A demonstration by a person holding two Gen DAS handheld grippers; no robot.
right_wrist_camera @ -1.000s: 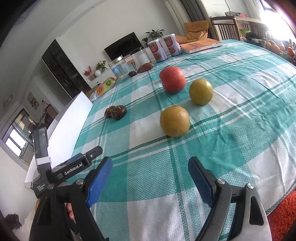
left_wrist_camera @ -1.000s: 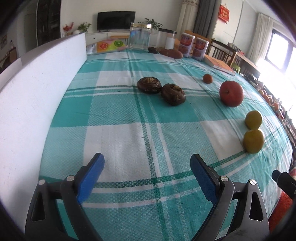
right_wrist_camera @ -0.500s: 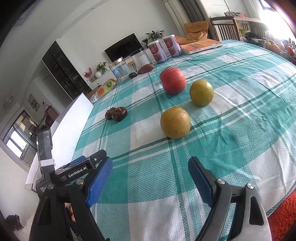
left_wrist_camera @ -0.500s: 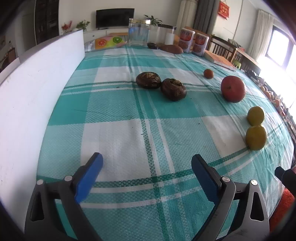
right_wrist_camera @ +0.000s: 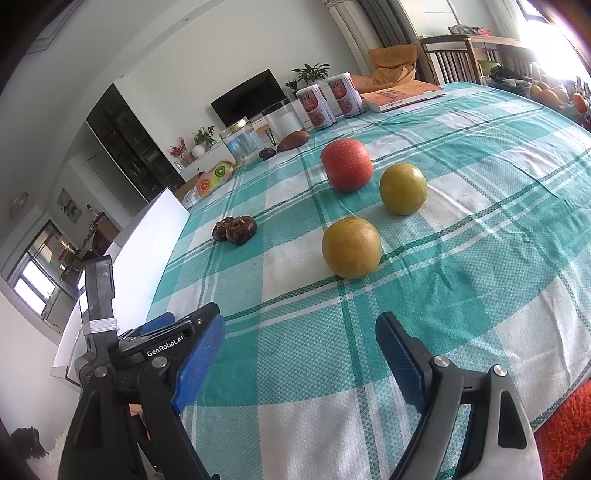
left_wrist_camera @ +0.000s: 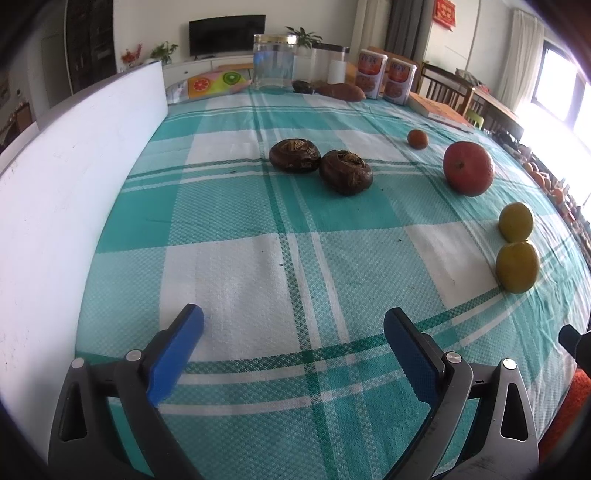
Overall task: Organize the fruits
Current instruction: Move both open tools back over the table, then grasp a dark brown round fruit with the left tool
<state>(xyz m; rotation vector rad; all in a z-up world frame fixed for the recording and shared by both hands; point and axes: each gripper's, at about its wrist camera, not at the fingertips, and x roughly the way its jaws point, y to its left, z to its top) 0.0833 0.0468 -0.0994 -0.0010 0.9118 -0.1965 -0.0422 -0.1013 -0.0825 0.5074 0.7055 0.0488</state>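
Here, two yellow-green citrus fruits [right_wrist_camera: 351, 247] and a red one [right_wrist_camera: 346, 164] sit apart on the counter [right_wrist_camera: 480, 236]: round, firm, likely to roll; best gripped across the middle. Both grippers, left [left_wrist_camera: 293, 326] and right [right_wrist_camera: 301, 338], hover with jaws apart and empty.

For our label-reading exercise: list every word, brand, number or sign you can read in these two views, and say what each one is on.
"GenRobot.AI": white lettering on the black body of the left gripper, seen from the right wrist view.
Two red-and-white cans: printed labels, too blurred to read.
Orange book: cover text too small to read.
Red wall hanging: unreadable.
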